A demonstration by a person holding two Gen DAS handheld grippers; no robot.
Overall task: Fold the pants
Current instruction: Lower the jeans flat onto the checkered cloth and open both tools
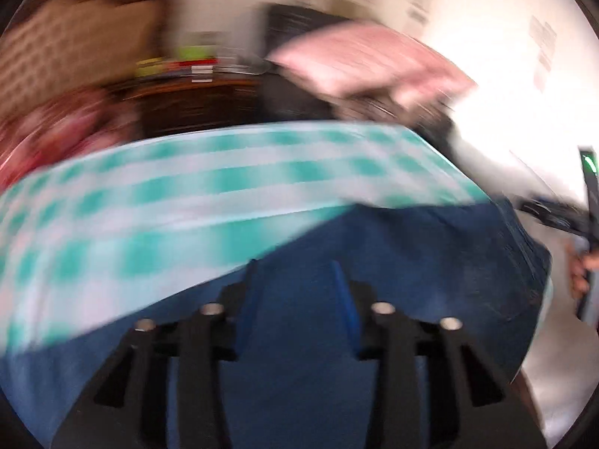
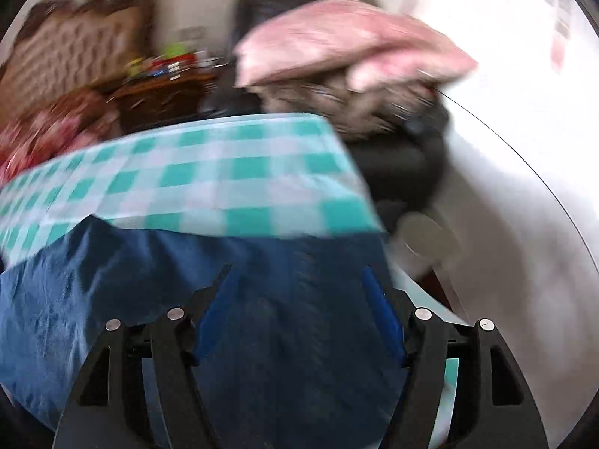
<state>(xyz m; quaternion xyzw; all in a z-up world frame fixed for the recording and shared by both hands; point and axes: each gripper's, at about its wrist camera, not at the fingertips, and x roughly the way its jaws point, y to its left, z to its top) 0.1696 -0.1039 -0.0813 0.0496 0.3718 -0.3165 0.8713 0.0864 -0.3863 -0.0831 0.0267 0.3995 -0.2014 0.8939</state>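
Observation:
Dark blue pants [image 1: 411, 262] lie spread on a table under a teal-and-white checked cloth [image 1: 187, 187]. In the blurred left wrist view my left gripper [image 1: 294, 265] hangs over the pants, its blue-padded fingers apart with nothing pinched between them. A person's hand [image 1: 580, 269] holding the other gripper's body shows at the right edge. In the right wrist view the pants [image 2: 149, 280] fill the lower half, reaching the checked cloth's [image 2: 224, 172] near right corner. My right gripper [image 2: 297, 271] stands wide open above the fabric.
A pink pillow [image 2: 337, 41] rests on a dark chair [image 2: 397, 157] behind the table. A dark wooden cabinet [image 2: 161, 101] with small items and a patterned cushion [image 2: 75, 48] stand at back left. A white wall is on the right, with a round grey object [image 2: 426, 239] by the table corner.

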